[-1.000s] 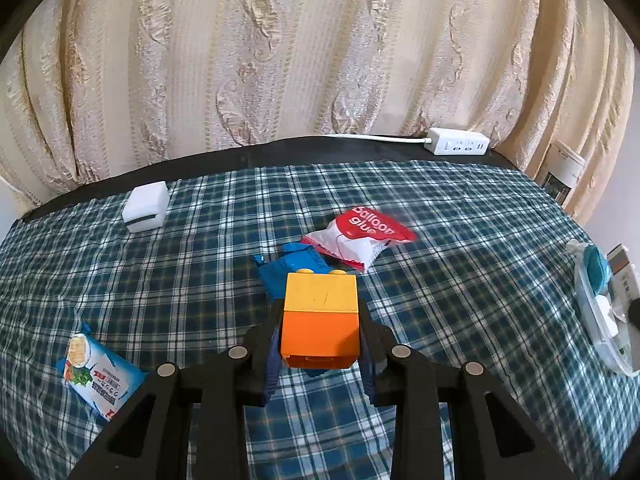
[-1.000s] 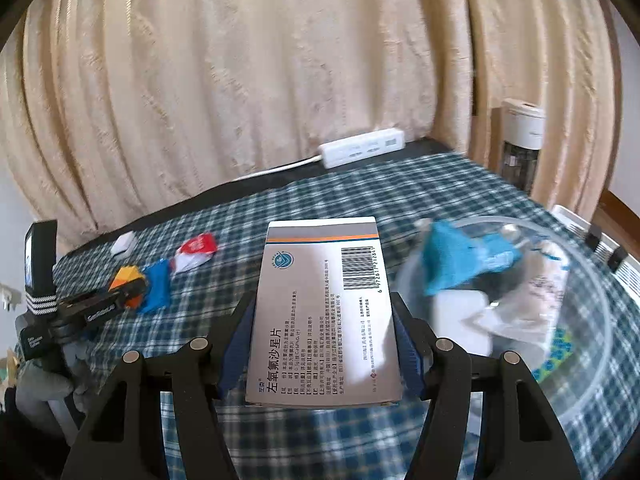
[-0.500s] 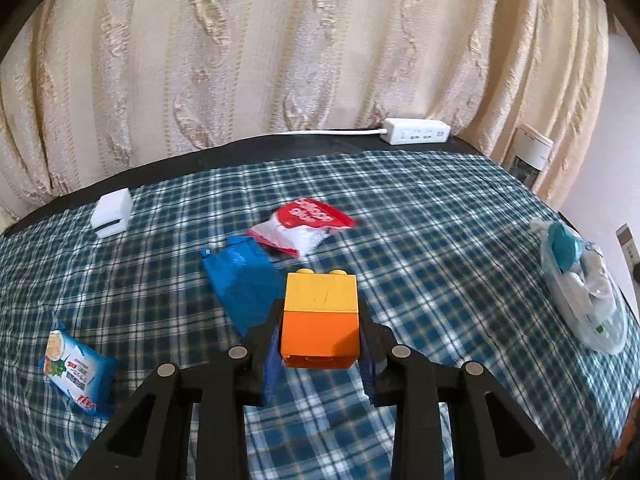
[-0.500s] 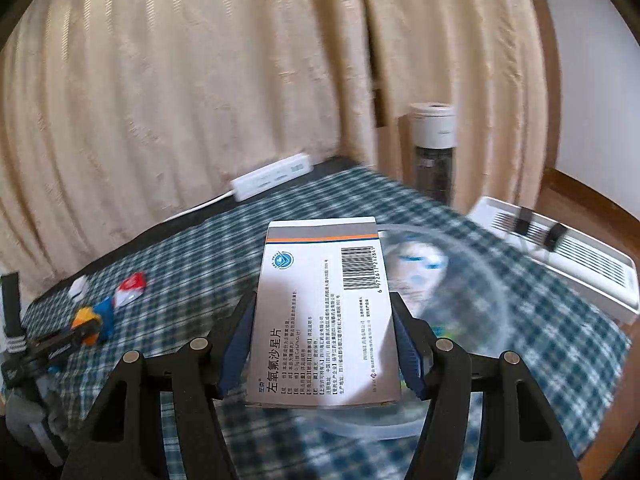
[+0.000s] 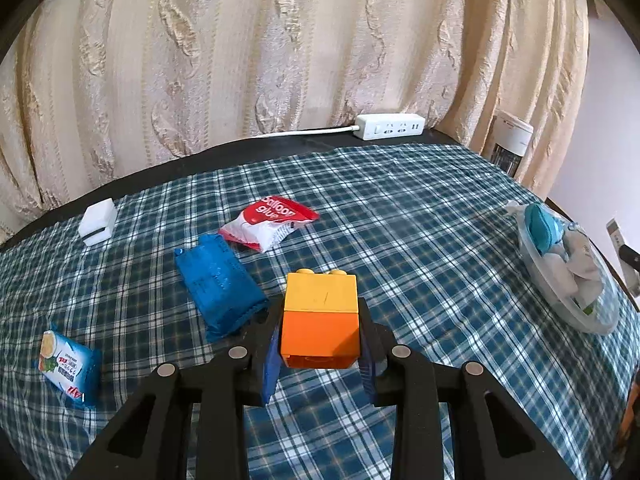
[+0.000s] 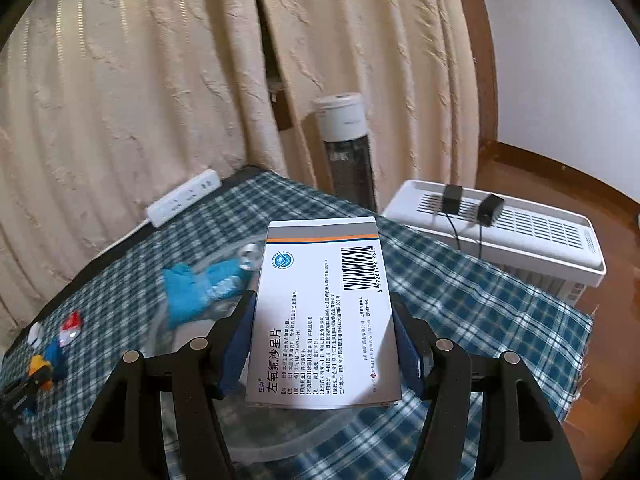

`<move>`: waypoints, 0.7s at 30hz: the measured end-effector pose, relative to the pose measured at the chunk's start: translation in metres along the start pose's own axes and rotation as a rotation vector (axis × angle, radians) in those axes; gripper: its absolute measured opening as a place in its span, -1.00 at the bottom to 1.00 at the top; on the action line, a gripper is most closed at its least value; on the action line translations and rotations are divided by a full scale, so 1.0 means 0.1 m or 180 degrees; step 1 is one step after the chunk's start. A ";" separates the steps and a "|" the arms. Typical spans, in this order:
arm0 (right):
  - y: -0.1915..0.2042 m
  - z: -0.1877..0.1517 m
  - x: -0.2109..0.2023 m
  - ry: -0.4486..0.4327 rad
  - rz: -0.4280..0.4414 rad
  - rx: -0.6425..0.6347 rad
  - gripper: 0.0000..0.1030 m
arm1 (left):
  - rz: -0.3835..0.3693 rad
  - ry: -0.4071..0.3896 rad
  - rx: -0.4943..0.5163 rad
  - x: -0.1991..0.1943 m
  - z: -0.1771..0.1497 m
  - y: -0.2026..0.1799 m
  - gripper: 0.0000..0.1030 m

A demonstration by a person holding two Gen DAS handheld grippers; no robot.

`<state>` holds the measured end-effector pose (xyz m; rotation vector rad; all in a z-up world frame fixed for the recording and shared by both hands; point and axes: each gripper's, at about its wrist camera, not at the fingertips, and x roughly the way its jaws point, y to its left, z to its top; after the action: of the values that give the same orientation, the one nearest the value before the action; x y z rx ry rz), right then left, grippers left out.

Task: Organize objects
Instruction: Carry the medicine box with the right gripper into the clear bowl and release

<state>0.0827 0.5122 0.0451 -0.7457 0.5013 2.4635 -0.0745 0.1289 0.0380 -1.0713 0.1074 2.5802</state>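
My left gripper (image 5: 320,332) is shut on a yellow and orange toy brick (image 5: 320,318), held above the checked tablecloth (image 5: 420,240). Behind it lie a blue pouch (image 5: 218,284) and a red and white "Balloon glue" packet (image 5: 270,224). A clear plastic bowl (image 5: 568,304) with several small items sits at the right edge. In the right wrist view my right gripper (image 6: 322,332) is shut on a white medicine box (image 6: 322,320), held over that clear bowl (image 6: 272,448), where a blue packet (image 6: 196,288) lies. The left gripper with its brick (image 6: 38,368) shows far left.
A snack packet (image 5: 68,364) lies front left and a small white box (image 5: 98,222) back left. A white power strip (image 5: 390,126) sits at the rear edge by the curtain. Beyond the table's right corner stand a tall white-topped appliance (image 6: 346,148) and a white heater (image 6: 504,228).
The right gripper has swung right with the medicine box, from beside the bowl to over it. The left gripper has shifted right with the brick, so the blue pouch now shows fully.
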 end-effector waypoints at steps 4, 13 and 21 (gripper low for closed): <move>-0.09 0.00 0.13 0.0054 -0.0108 0.0032 0.24 | -0.0036 0.0013 0.0028 0.00 -0.01 -0.04 -0.35; -0.06 0.00 0.43 0.0124 -0.0347 -0.0148 0.25 | -0.0069 0.0011 0.0014 -0.03 0.01 -0.09 -0.35; 0.01 0.00 0.45 0.0089 -0.0278 -0.0344 0.37 | -0.0090 0.0063 0.0037 -0.01 0.02 -0.20 -0.35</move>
<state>0.0500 0.5278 0.0186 -0.8285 0.3405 2.4168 -0.0683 0.1477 0.0412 -1.0865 0.1111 2.5413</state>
